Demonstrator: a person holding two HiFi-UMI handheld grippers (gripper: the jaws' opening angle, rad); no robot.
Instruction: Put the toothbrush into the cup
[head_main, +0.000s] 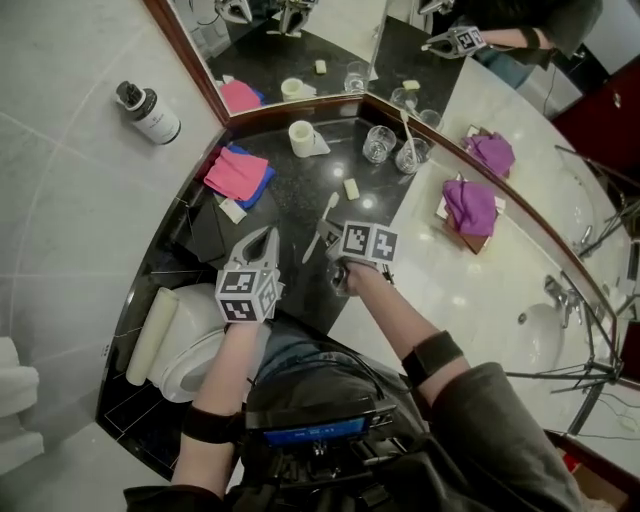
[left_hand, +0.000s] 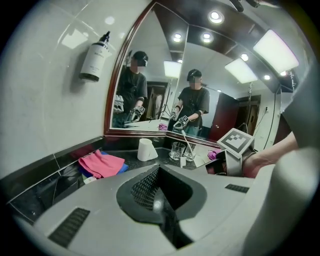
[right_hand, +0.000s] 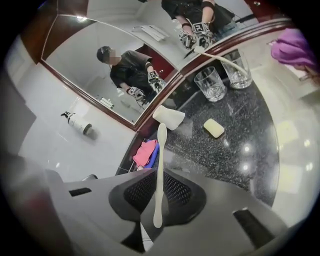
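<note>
Tabletop survey: dark speckled stone section joining a pale marble section along the mirror wall.

On the dark tabletop (head_main: 290, 200): a pink cloth (head_main: 235, 170) laid over a blue cloth (head_main: 264, 182) at the left edge, a white cup (head_main: 302, 133) near the mirror corner, a glass tumbler (head_main: 379, 143) just beside a second tumbler (head_main: 411, 155), and a pale soap bar (head_main: 351, 188) lying apart from them. On the marble part, a purple cloth (head_main: 470, 205) rests on a small tray; a basin (head_main: 545, 335) is set in further right.

Pink cloth (head_main: 236, 172), soap bar (head_main: 351, 188) on dark counter (head_main: 290, 205).
</note>
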